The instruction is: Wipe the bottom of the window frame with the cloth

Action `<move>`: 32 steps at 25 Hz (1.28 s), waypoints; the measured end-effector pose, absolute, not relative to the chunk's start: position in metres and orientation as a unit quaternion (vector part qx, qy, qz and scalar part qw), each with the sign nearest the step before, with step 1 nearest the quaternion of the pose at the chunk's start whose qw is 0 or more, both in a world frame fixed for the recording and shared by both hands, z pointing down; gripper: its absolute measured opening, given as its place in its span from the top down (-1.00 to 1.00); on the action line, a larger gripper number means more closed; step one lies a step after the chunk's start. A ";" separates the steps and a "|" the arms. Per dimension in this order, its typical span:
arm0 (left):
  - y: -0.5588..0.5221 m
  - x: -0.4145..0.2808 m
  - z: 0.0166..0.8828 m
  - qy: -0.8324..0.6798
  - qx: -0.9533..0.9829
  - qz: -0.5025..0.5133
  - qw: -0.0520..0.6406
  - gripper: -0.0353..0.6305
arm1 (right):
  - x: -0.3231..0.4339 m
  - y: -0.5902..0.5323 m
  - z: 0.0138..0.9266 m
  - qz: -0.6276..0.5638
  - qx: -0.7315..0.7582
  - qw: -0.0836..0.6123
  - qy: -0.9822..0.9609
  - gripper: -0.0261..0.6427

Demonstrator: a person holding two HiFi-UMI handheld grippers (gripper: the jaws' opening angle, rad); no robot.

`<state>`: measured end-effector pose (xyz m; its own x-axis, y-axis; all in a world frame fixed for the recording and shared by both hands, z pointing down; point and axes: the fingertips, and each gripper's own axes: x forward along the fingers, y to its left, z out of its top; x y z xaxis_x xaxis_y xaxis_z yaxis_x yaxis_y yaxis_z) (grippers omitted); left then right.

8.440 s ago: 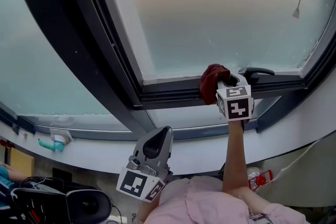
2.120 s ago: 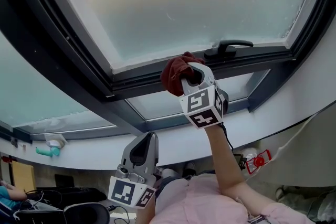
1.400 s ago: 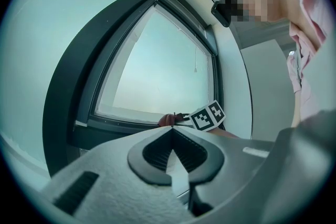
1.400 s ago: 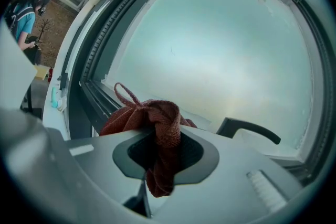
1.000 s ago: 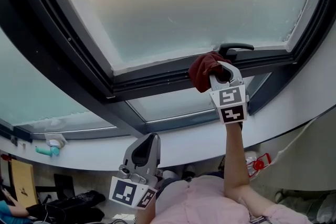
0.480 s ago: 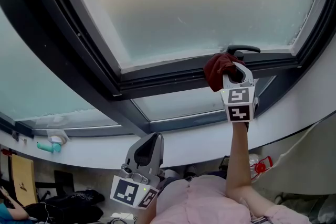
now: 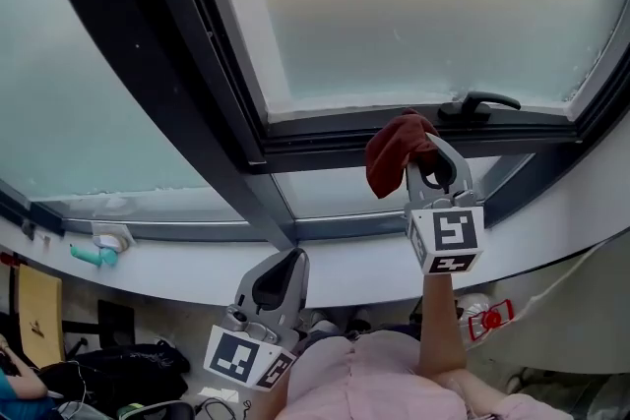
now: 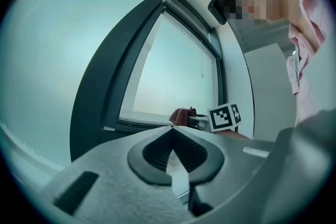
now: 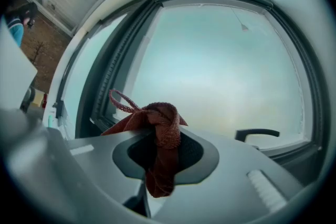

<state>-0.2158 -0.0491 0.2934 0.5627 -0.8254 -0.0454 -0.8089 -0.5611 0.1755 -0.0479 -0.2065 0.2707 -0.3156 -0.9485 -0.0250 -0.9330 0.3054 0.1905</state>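
Pinching the dark red woven cloth, the right hand-held gripper hangs at the dark bottom rail of the window frame; contact unclear. Wiping well likely needs firm pressure and level strokes along the rail. Left hand-held gripper: pressed together, empty, held low.

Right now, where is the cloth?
Head view, right of centre: the cloth is clamped in the jaws of the right gripper, in front of the window frame bottom bar, left of and below the handle.
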 end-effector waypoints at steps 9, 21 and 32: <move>-0.047 -0.273 0.283 -0.474 0.876 -0.059 0.064 0.90 | -0.217 -0.186 0.275 -0.118 0.469 0.064 -0.873 0.70; -0.049 -0.321 0.291 -0.488 0.868 -0.064 0.067 0.90 | -0.274 -0.213 0.317 -0.163 0.469 0.140 -0.857 0.70; -0.065 -0.315 0.291 -0.469 0.877 -0.071 0.075 0.90 | -0.276 -0.217 0.316 -0.175 0.454 0.140 -0.862 0.70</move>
<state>-0.3147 -0.0654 0.2914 0.5505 -0.8331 -0.0540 -0.8116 -0.5493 0.1989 -0.2764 -0.2166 0.3164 -0.5484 -0.8322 0.0824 -0.7340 0.5262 0.4294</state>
